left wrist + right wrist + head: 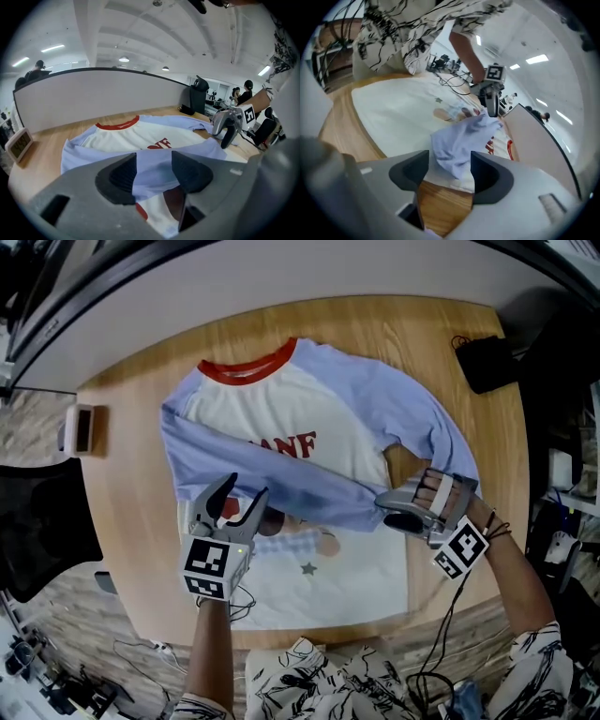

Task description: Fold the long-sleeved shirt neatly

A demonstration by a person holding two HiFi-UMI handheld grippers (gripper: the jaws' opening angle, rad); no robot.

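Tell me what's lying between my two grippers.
The blue sleeve of the shirt, folded across its white front, runs from the left gripper to the right gripper; the head view shows it.

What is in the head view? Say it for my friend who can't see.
A long-sleeved shirt with a white body, blue sleeves and red collar lies flat on a round wooden table. One blue sleeve is folded across its front. The left claw is open over that sleeve, and the right claw is open at its cuff end.
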